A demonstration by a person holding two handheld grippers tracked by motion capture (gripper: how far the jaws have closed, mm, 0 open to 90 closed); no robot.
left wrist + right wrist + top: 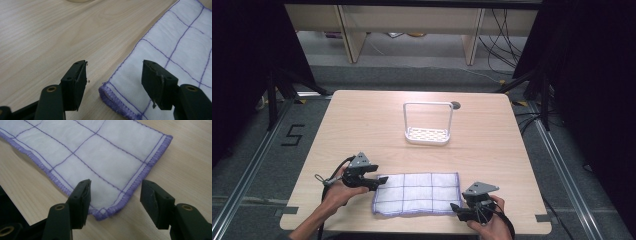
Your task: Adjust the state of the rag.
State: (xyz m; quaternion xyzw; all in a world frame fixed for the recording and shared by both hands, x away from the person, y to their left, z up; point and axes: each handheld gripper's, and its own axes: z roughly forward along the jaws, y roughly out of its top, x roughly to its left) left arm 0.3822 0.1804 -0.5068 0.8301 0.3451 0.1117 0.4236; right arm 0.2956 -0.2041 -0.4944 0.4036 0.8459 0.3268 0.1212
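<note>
Lying flat between both tongs: white cloth (417, 193) with purple grid, on wooden table (362, 125). Standing well beyond tongs: white rack (428, 124). Hovering at cloth's left corner: left gripper (114, 75), jaws apart, empty. Straddling cloth's near right corner: right gripper (115, 192), jaws apart, empty.

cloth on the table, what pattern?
The white folded cloth has a purple stitched grid and purple hemmed edge; clearest in the right gripper view.
</note>
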